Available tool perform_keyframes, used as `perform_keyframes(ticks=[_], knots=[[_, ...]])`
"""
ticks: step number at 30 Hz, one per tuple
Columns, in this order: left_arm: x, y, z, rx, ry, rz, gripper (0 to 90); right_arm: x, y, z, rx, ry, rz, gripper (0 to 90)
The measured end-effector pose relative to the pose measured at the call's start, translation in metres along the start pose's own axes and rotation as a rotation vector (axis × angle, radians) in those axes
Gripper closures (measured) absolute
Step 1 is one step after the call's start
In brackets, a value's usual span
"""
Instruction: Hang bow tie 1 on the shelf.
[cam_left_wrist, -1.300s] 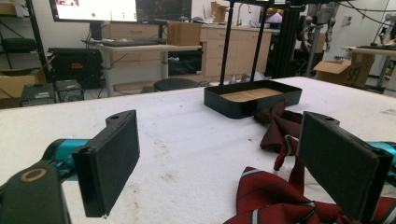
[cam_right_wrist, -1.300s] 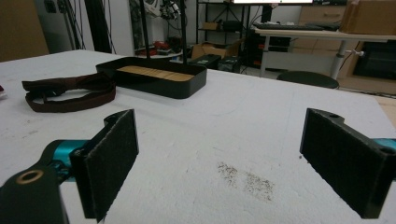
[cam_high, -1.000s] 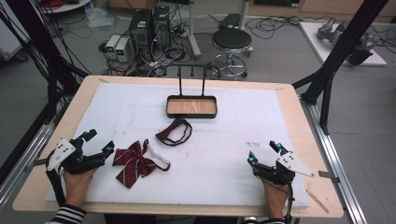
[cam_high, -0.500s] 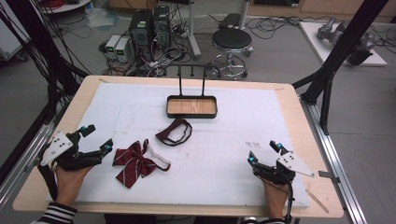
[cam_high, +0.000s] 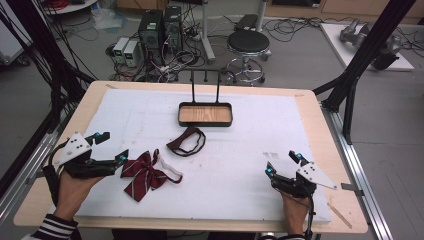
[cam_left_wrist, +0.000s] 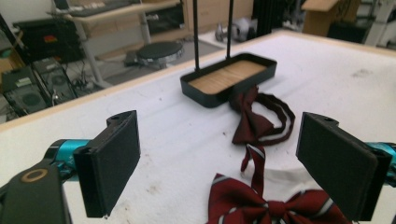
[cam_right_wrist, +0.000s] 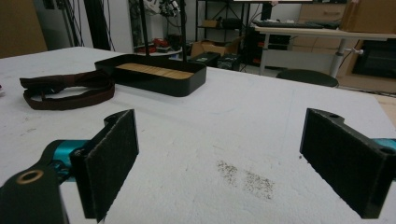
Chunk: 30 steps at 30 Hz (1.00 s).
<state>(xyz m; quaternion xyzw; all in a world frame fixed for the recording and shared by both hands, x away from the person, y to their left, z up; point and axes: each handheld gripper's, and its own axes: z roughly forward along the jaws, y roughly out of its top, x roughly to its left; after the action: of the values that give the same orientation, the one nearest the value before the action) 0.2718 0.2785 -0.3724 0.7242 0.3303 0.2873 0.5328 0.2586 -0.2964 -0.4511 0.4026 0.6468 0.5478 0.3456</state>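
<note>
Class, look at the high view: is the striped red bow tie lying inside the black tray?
No: the striped red bow tie lies on the white table cover, apart from the black tray, just beside the left gripper.

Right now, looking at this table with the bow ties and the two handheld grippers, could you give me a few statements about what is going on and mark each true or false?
1. The left gripper is open beside the striped dark red bow tie. True.
2. The right gripper is clamped on the plain dark brown bow tie. False: it is open over bare white padding, far from both ties.
3. The shallow black tray with a wooden floor holds a bow tie. False: nothing lies in the tray.
4. The plain dark brown bow tie lies between the striped one and the tray. True.
5. Both ties rest on the white table padding. True.
</note>
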Motion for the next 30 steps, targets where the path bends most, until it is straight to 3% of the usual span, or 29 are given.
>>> perform_keyframes(ticks=[1, 2, 8, 17, 30], knots=[[0.000, 0.002, 0.002, 0.034, -0.008, 0.001, 14.1, 0.000, 0.000, 0.000, 0.000, 0.000, -0.001, 10.7], [0.000, 0.002, 0.002, 0.034, -0.008, 0.001, 14.1, 0.000, 0.000, 0.000, 0.000, 0.000, -0.001, 10.7], [-0.003, 0.005, 0.012, 0.145, -0.053, -0.030, 14.0, 0.000, 0.000, 0.000, 0.000, 0.000, 0.005, 10.7], [-0.015, 0.007, 0.030, 0.289, -0.128, 0.006, 14.2, -0.001, 0.000, 0.000, -0.003, 0.001, 0.006, 10.7], [-0.029, 0.009, 0.053, 0.444, -0.185, 0.053, 14.5, -0.002, 0.000, 0.000, -0.005, 0.003, 0.013, 10.7]])
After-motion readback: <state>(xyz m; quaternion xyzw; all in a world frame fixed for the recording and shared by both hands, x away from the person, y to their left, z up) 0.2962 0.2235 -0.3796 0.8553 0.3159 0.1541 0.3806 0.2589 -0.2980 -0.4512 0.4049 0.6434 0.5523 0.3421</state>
